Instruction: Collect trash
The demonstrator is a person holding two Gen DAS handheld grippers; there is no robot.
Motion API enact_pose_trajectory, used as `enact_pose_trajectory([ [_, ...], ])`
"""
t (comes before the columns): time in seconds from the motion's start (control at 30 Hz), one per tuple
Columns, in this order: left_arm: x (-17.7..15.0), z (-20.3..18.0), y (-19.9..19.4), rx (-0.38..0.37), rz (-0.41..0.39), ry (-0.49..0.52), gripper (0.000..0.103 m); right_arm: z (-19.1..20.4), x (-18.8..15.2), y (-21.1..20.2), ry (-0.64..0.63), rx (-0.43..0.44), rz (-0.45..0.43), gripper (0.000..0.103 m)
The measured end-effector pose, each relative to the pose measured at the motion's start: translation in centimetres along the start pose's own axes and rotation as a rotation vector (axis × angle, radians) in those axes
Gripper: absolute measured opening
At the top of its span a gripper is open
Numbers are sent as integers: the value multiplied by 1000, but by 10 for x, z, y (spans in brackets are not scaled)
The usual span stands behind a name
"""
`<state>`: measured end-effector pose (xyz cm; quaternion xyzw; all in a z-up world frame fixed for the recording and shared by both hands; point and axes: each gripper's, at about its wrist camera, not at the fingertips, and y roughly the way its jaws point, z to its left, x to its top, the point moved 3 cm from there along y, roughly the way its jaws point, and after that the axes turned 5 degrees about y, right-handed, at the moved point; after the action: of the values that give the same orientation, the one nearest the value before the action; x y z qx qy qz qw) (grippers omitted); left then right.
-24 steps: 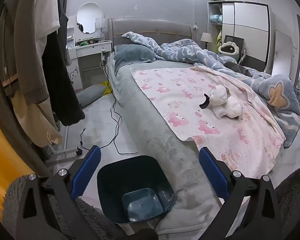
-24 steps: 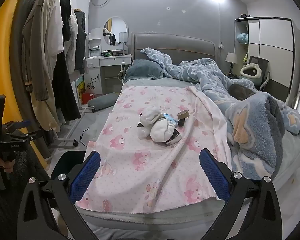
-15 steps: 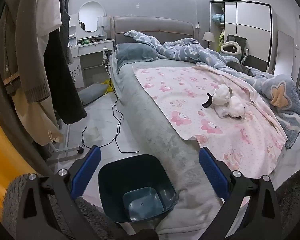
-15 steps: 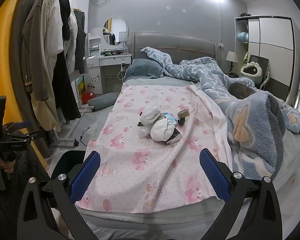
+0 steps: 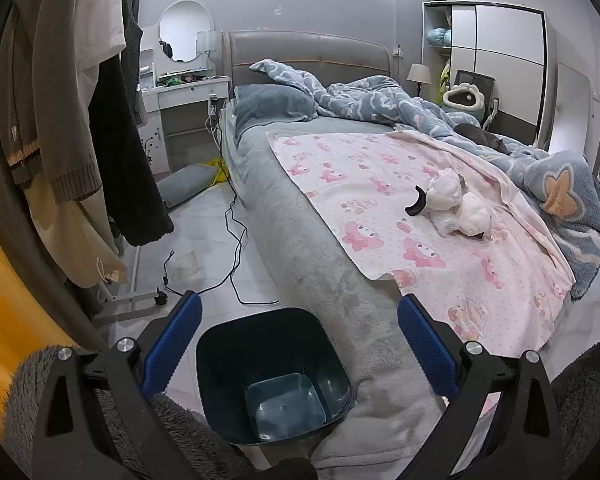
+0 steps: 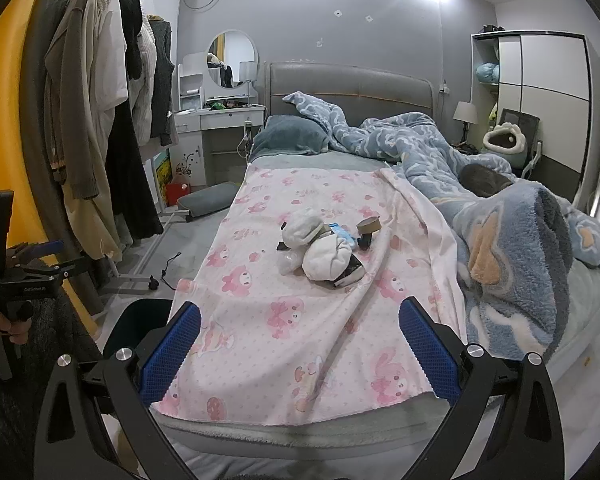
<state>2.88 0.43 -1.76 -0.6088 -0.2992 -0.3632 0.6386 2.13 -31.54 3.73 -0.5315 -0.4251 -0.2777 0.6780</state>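
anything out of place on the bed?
Yes: a trash pile of crumpled white wads, a blue wrapper and a tape roll sits mid-sheet on the pink sheet. The bin on the floor is empty.

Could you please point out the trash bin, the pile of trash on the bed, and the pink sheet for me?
trash bin (image 5: 236, 344): left wrist view, inner left wall.
pile of trash (image 6: 328, 260): right wrist view, big white wad.
pink sheet (image 6: 300, 344): right wrist view, bare patch near the foot.

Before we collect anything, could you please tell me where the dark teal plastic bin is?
The dark teal plastic bin stands on the floor against the grey bed's near corner, low in the left wrist view.
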Motion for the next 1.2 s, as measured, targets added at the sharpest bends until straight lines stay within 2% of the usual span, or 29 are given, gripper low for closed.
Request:
enact_pose_trajectory([
  [1.2, -1, -1, 3, -2, 2, -8, 100, 1, -4, 5, -1, 0, 8, 100],
])
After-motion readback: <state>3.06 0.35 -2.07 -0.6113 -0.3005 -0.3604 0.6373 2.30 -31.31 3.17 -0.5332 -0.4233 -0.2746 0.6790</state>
